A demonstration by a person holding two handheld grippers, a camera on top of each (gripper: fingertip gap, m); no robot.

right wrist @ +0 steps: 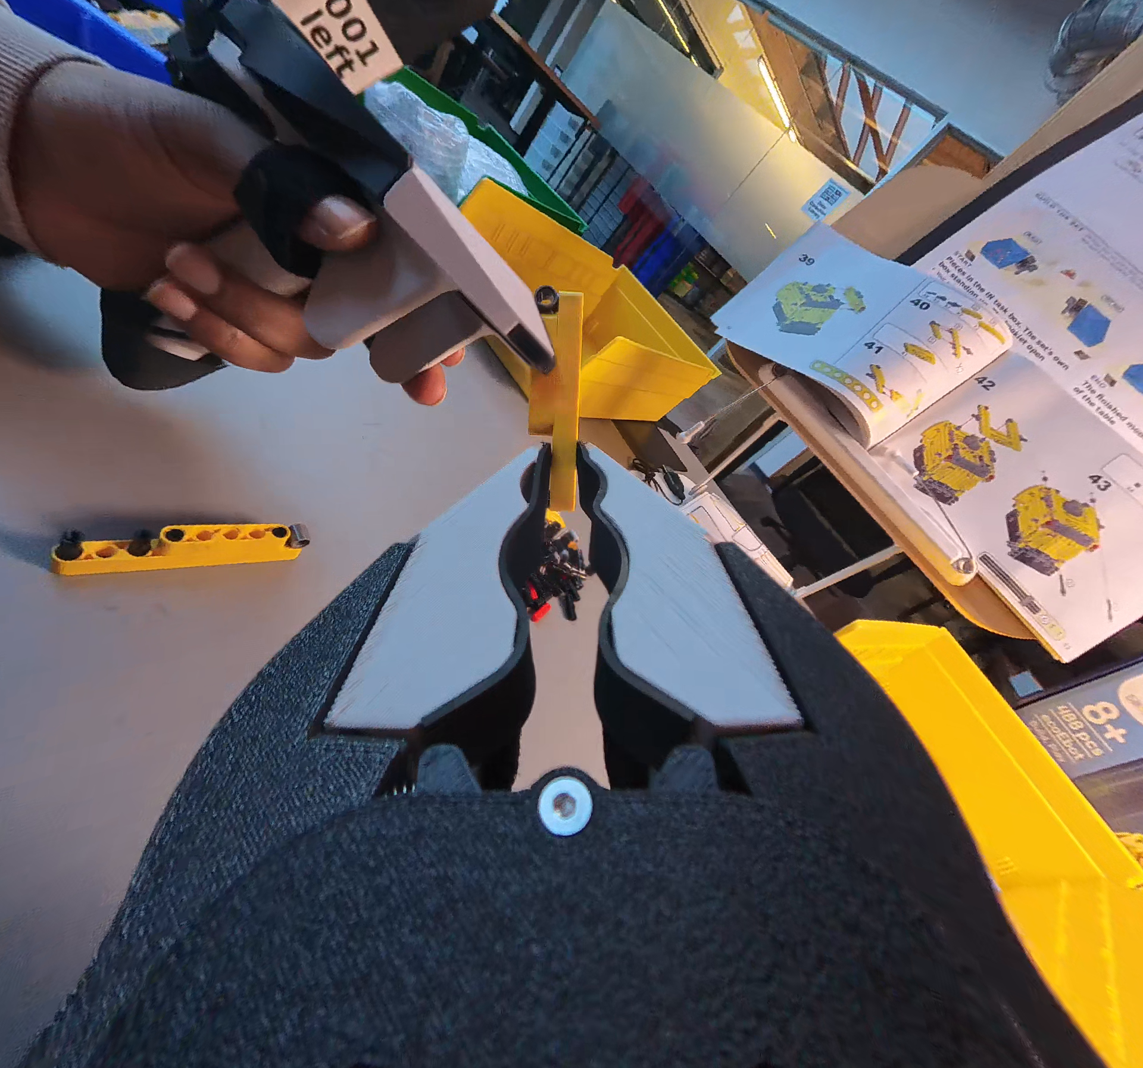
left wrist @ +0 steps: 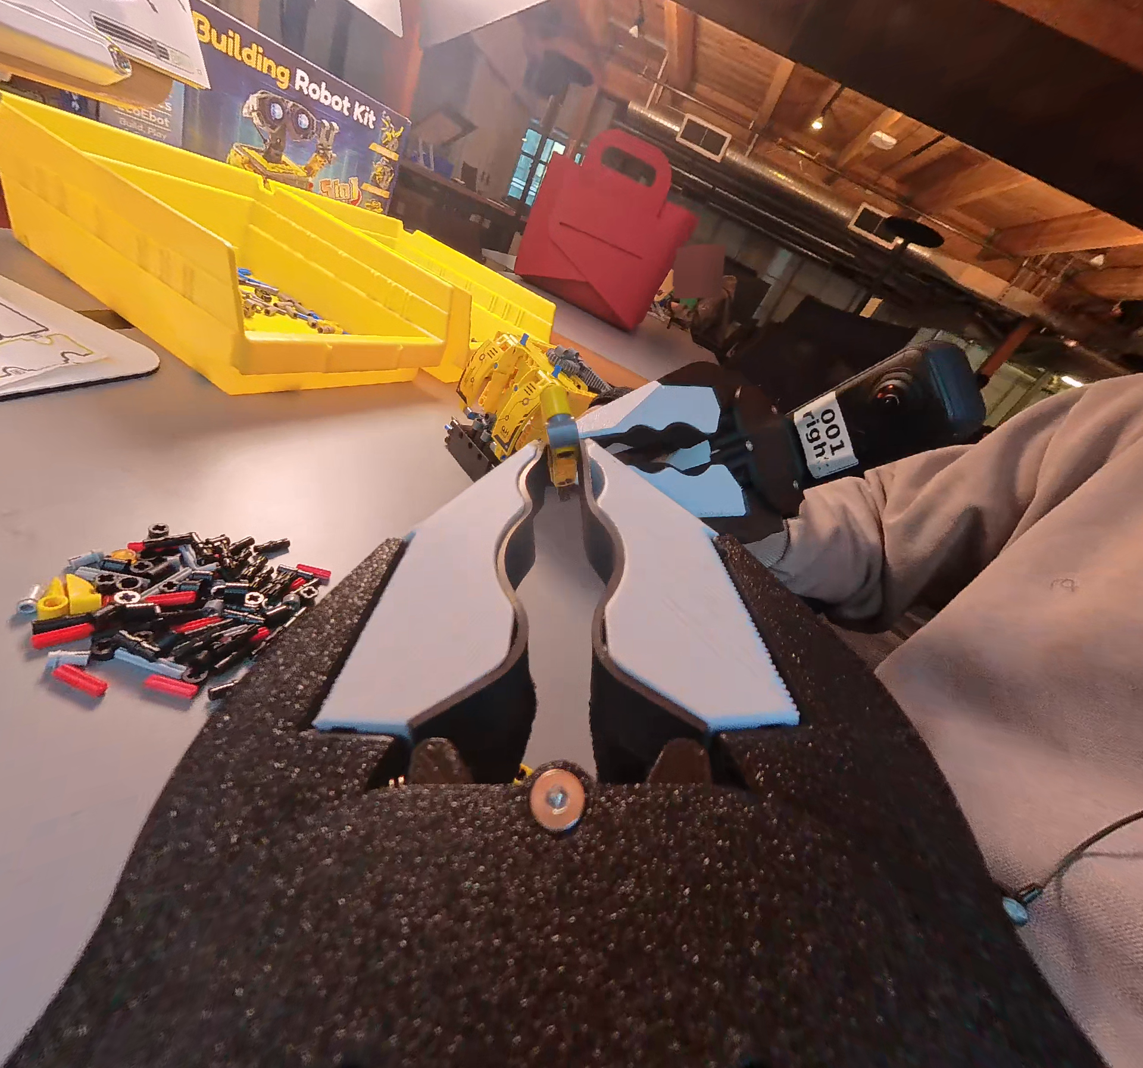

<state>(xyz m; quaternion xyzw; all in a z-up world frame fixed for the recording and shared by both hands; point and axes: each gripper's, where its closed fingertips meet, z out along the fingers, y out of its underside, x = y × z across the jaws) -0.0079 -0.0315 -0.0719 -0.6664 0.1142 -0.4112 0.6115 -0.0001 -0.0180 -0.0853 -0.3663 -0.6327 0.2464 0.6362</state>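
Up off the grey table (right wrist: 309, 451), both my grippers meet on one small yellow beam (right wrist: 560, 395). My right gripper (right wrist: 561, 469) pinches its lower end, jaws nearly together, and my left gripper (left wrist: 563, 463) clamps the same piece, which has a grey connector (left wrist: 561, 427) on it. Over on the left sits the pile of loose pins (left wrist: 167, 599); a second yellow beam (right wrist: 176, 546) lies flat, and the yellow bins (left wrist: 247, 271) are farther back. Honest worry: both grips are just at the tips, so any twist could pop the beam out.
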